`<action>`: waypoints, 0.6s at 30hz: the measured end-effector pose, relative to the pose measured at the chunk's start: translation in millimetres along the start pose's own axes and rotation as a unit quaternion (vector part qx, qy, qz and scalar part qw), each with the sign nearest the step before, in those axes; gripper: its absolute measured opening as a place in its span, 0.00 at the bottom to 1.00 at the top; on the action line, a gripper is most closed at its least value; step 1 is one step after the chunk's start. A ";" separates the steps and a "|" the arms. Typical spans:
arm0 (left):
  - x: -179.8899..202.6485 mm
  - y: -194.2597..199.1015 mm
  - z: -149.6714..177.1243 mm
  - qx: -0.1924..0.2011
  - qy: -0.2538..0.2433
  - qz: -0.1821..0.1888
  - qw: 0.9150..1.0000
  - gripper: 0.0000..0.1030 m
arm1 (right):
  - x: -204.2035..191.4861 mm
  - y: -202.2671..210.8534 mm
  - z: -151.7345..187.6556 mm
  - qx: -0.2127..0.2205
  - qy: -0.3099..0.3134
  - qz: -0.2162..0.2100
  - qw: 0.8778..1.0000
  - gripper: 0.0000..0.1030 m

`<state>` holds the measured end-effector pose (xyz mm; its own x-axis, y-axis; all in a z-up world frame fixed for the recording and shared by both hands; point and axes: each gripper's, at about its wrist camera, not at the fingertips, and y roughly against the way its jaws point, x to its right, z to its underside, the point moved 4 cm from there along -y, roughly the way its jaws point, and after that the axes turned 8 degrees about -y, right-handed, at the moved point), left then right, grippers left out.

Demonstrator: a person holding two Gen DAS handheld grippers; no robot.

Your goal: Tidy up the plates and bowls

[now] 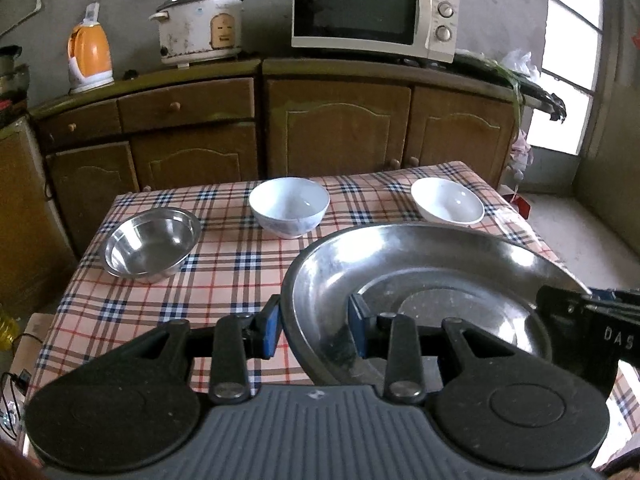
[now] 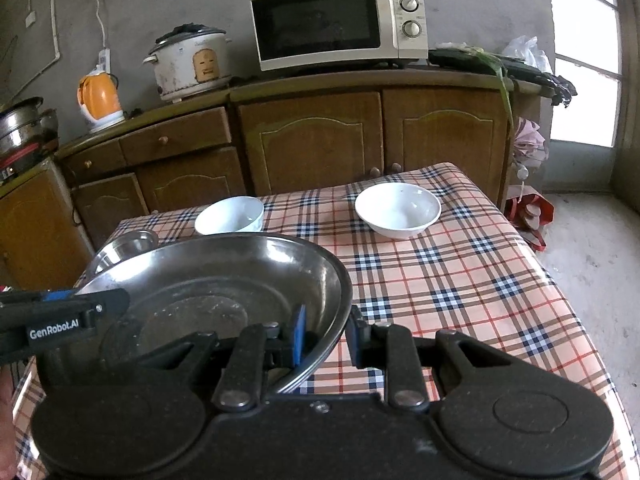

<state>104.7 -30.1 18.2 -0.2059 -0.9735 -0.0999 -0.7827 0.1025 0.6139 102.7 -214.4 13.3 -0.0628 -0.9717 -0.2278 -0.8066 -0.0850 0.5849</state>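
A wide steel plate [image 1: 420, 264] is held over the checked table between both grippers. My left gripper [image 1: 314, 330] is shut on its left rim, and my right gripper [image 2: 326, 336] is shut on its right rim; that same plate [image 2: 208, 272] fills the lower left of the right wrist view. A small steel bowl [image 1: 150, 246] rests on the table at the left. A white bowl with a faint blue pattern [image 1: 289, 206] stands at the far middle. A plain white bowl [image 1: 447, 202] sits at the far right. The right gripper's body [image 1: 592, 320] enters the left wrist view at the right edge.
The table with its plaid cloth [image 2: 460, 288] ends at the right above a concrete floor. Behind it runs a wooden cabinet [image 1: 340, 124] carrying a microwave [image 1: 374, 12], a rice cooker [image 1: 200, 24] and an orange kettle [image 1: 90, 56]. A window [image 2: 584, 52] is at the right.
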 end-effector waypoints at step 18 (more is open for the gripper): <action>-34.3 -5.4 8.9 -0.010 0.021 -0.014 1.000 0.33 | -39.1 -19.2 4.7 -0.014 0.024 -0.009 1.000 0.27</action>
<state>110.7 4.5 11.3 -0.1588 -0.9837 -0.0838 -0.7756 0.0718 0.6271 118.0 -173.7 7.3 -0.0188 -0.9794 -0.2012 -0.7905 -0.1087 0.6027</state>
